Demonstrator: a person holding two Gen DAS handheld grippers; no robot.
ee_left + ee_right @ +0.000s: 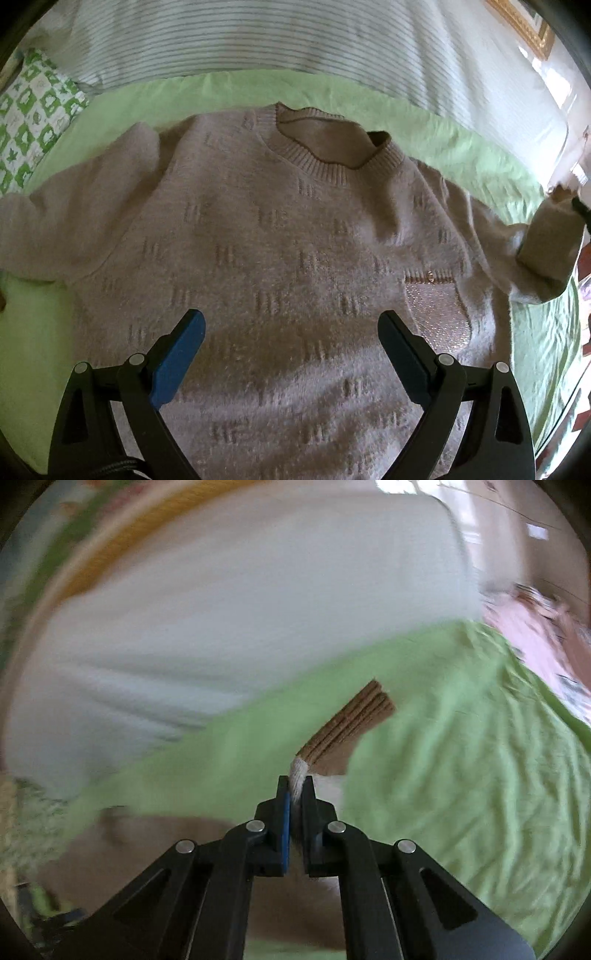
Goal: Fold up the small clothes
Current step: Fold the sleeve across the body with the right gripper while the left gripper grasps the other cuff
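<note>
— What can't you make out from where you stand?

— Plenty. In the right wrist view the far half is smeared: a white bedcover [236, 602] and a yellow band at the far left are only streaks. The near hem of the sweater [280, 236] is cut off behind the left gripper [291, 325], and the end of its left sleeve [48, 229] runs out of the picture at the left.

— Where is the sweater?

— It lies front up on the green sheet [436, 136], collar at the far side, filling the middle of the left wrist view. One sweater, with two sleeves and one small shiny pocket [436, 314] at the near right.

— And the grippers?

— Two. The left one hovers over the near part of the sweater with its blue pads [181, 354] spread wide and nothing between them. The right gripper [295, 790] has its fingers pinched tight on the cuff of the right sleeve [550, 243]; a white fuzzy tuft and the brown ribbed cuff [351, 720] stick out beyond the tips, lifted clear of the sheet.

— Anything else?

— One green-and-white patterned pillow [33, 122] at the far left, partly cut off.
</note>
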